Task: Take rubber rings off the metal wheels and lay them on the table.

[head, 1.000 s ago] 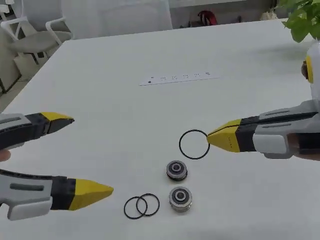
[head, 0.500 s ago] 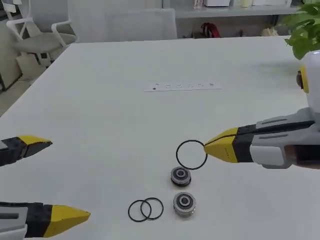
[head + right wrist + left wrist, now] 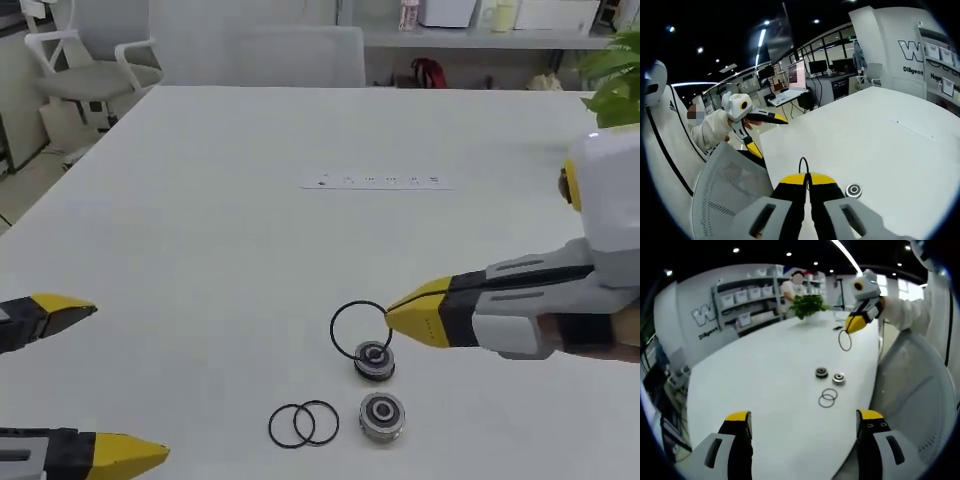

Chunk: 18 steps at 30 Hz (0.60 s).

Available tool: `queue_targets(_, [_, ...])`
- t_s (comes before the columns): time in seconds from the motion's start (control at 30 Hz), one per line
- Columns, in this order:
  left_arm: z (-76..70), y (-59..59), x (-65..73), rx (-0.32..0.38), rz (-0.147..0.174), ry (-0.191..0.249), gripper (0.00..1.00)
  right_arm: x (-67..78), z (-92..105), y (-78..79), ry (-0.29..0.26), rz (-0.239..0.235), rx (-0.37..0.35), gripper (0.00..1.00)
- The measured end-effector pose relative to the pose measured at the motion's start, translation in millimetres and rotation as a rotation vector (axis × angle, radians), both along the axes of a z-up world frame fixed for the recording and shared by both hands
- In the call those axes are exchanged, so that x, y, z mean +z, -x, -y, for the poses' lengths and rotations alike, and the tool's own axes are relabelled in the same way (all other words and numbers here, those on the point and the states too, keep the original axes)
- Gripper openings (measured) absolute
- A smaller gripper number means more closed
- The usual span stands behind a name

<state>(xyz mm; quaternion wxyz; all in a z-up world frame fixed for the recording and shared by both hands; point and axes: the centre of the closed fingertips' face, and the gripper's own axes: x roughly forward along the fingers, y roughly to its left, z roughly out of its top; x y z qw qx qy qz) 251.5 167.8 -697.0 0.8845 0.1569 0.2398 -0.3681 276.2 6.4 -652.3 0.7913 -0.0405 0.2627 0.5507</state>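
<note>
My right gripper [image 3: 390, 312] is shut on a black rubber ring [image 3: 332, 333], which hangs from its yellow tips above the white table [image 3: 200, 200]. In the head view the ring's lower edge overlaps the farther of two metal wheels [image 3: 374, 360]; the nearer wheel [image 3: 382, 415] lies just below it. Two loose rubber rings [image 3: 304, 408] lie overlapped on the table to the left of the nearer wheel. My left gripper [image 3: 132, 382] stands open at the lower left, well away from the wheels. The left gripper view shows the held ring [image 3: 839, 341] raised over both wheels [image 3: 821, 372].
A flat white socket strip [image 3: 375, 181] lies farther back on the table. A green plant [image 3: 615, 80] stands at the far right edge. Office chairs [image 3: 90, 70] stand beyond the far left corner. The table's near edge runs close to the loose rings [image 3: 828, 397].
The right gripper has carried the ring left and nearer, so it now overlaps the farther wheel. The left gripper has drawn back to the lower left. The head camera has tilted.
</note>
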Motion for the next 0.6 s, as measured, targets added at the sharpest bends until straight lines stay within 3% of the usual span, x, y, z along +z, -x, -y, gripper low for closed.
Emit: queue_targets(0.6, [-2.9, 10.2, -18.4, -0.001, -0.025, 0.063, 0.87, -12.0, -24.3, 8.0, 0.047, -0.016, 0.019, 0.00])
